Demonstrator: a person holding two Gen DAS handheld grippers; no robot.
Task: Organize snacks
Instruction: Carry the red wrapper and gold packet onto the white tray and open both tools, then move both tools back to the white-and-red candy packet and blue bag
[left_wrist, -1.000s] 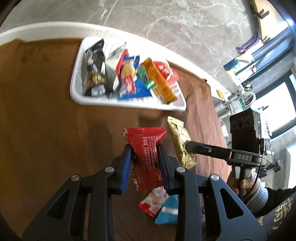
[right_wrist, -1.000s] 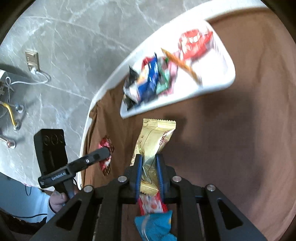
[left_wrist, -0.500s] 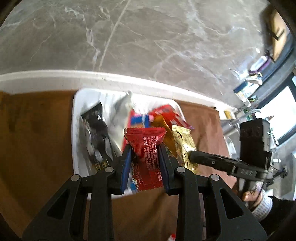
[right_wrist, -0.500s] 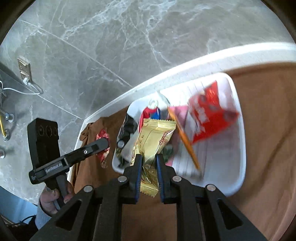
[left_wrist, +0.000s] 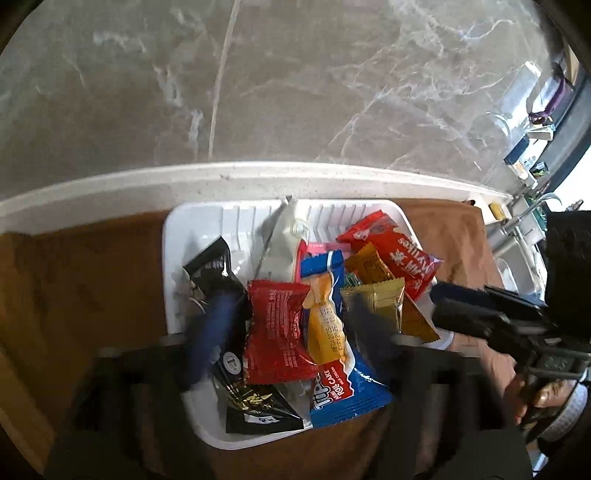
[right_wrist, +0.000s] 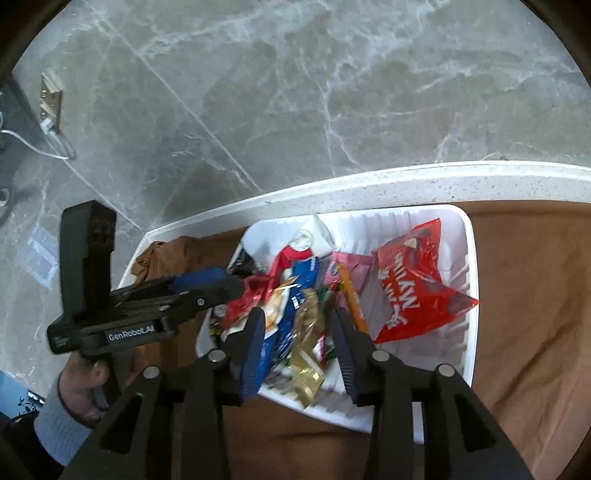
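Both grippers hang over the white tray (left_wrist: 192, 221) to drop snacks among those already gathered there. The left gripper (left_wrist: 291, 325) is opening, its red packet (left_wrist: 277, 328) loose between the jaws; the right gripper (right_wrist: 297, 343) parts around a gold packet (right_wrist: 306, 354).

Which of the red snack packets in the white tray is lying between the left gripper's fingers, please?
The small plain red packet with fine white print, between the opening left gripper fingers. The other, larger red bag, with bold white lettering, lies toward the tray's far right corner.
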